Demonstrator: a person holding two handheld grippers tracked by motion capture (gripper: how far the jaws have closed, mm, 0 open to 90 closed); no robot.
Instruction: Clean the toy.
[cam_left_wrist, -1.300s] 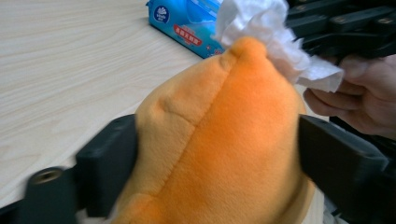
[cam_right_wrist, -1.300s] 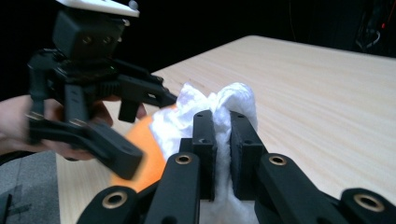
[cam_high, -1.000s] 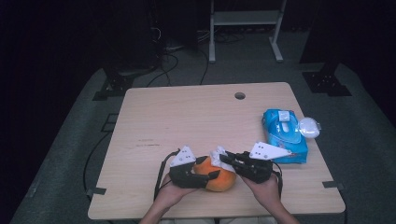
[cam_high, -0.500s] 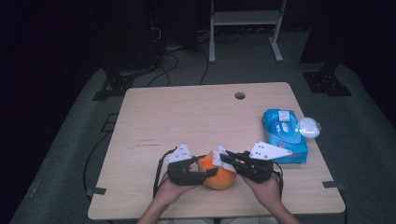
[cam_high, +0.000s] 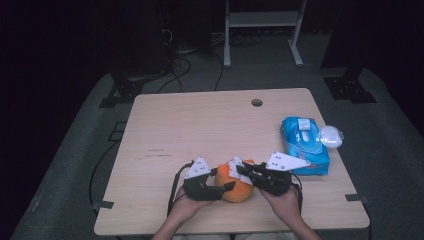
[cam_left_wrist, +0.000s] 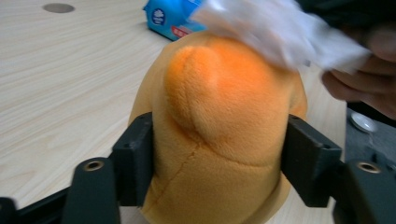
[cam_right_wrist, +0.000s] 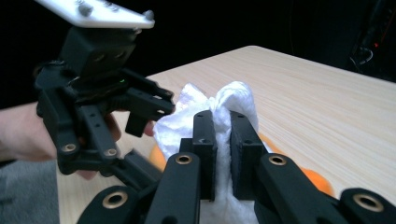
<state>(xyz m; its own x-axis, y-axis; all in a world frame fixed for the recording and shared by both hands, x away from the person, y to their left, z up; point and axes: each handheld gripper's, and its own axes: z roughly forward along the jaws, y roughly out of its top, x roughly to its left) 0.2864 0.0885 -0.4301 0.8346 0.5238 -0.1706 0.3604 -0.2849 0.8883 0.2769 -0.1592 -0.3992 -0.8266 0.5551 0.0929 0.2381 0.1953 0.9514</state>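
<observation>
A dark room surrounds a light wooden table (cam_high: 200, 130), with a white metal stand and black cables on the grey floor beyond its far edge. A small round hole (cam_high: 257, 102) sits in the tabletop near the far edge. Close to the right edge lies a blue pack of wet wipes (cam_high: 303, 145), and a small white round lid (cam_high: 331, 135) rests just beside it, at the very edge.

Near the middle of the near edge stands an orange plush toy (cam_high: 236, 186), with a person's two hands coming up on either side of it. The left gripper (cam_high: 220, 189) has its jaws on the toy's two flanks; in the left gripper view the black pads press into the orange plush toy (cam_left_wrist: 219, 135) from both sides, denting the fabric, so the toy is pinched between them. Those jaws have just been opening a little, with the toy between them.

The right gripper (cam_high: 243, 171) reaches in from the toy's right side with its jaws pressed together on a crumpled white tissue (cam_high: 236, 165). In the right gripper view the white tissue (cam_right_wrist: 219, 109) bulges out above the clamped pads. The tissue lies against the top of the toy, touching the plush.
</observation>
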